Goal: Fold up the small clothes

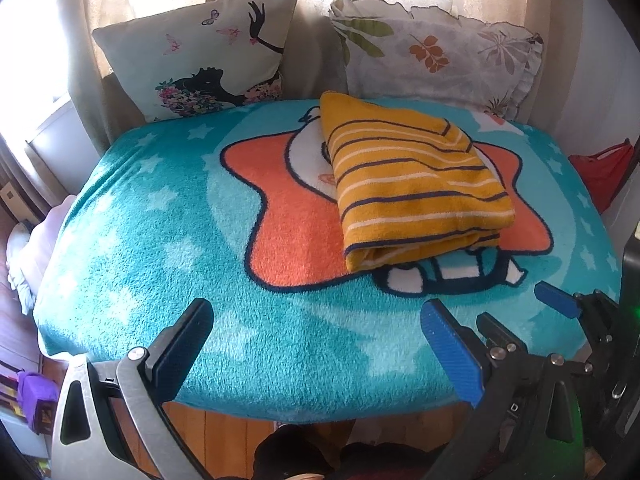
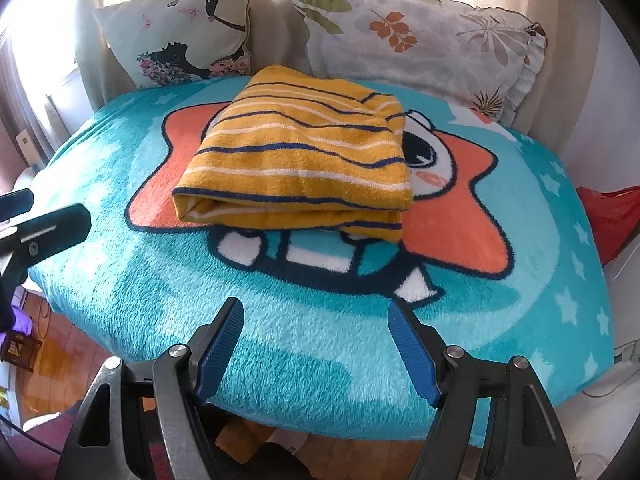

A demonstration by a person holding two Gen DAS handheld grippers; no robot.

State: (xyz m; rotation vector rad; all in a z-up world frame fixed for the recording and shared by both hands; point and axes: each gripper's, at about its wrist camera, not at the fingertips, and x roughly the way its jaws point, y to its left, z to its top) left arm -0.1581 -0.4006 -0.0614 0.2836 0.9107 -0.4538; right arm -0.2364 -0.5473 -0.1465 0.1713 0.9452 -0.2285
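A yellow garment with navy and white stripes (image 1: 416,184) lies folded into a thick rectangle on the teal fleece blanket (image 1: 160,240), over its orange star print. It also shows in the right wrist view (image 2: 304,160). My left gripper (image 1: 316,316) is open and empty, above the blanket's near edge, short of the garment. My right gripper (image 2: 316,320) is open and empty, also near the front edge, apart from the garment. The right gripper's blue fingertips (image 1: 556,298) show at the right of the left wrist view. The left gripper's fingertips (image 2: 60,220) show at the left of the right wrist view.
Two pillows lean against the curtain at the back: one with a dancer print (image 1: 204,56), one with a leaf print (image 1: 436,52). A red bag (image 1: 604,172) sits at the right of the blanket (image 2: 120,280). Wooden floor (image 1: 224,432) lies below the front edge.
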